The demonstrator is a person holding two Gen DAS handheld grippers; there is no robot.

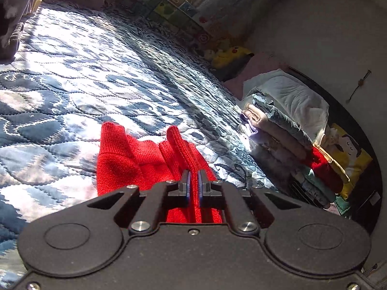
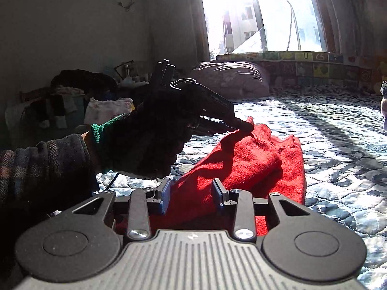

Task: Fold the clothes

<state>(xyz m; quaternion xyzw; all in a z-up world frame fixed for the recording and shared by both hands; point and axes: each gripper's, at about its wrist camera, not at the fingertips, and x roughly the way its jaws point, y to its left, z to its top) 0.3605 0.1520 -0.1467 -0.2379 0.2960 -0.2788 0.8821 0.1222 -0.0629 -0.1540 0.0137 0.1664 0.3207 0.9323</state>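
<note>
Now the left gripper [image 1: 194,178] pinches the red sweater [image 2: 254,159]; the right gripper [image 2: 192,193] apparently gapes around it.

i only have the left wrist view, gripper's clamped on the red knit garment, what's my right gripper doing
Observer: The right gripper is open, with the red knit garment lying between its fingers.
Operator: how does my left look from there
Observer: The left gripper pinches a raised edge of the garment, lifting it off the blue patterned quilt.
Operator: what's behind my left hand
Observer: A heap of clothes by the wall.
</note>
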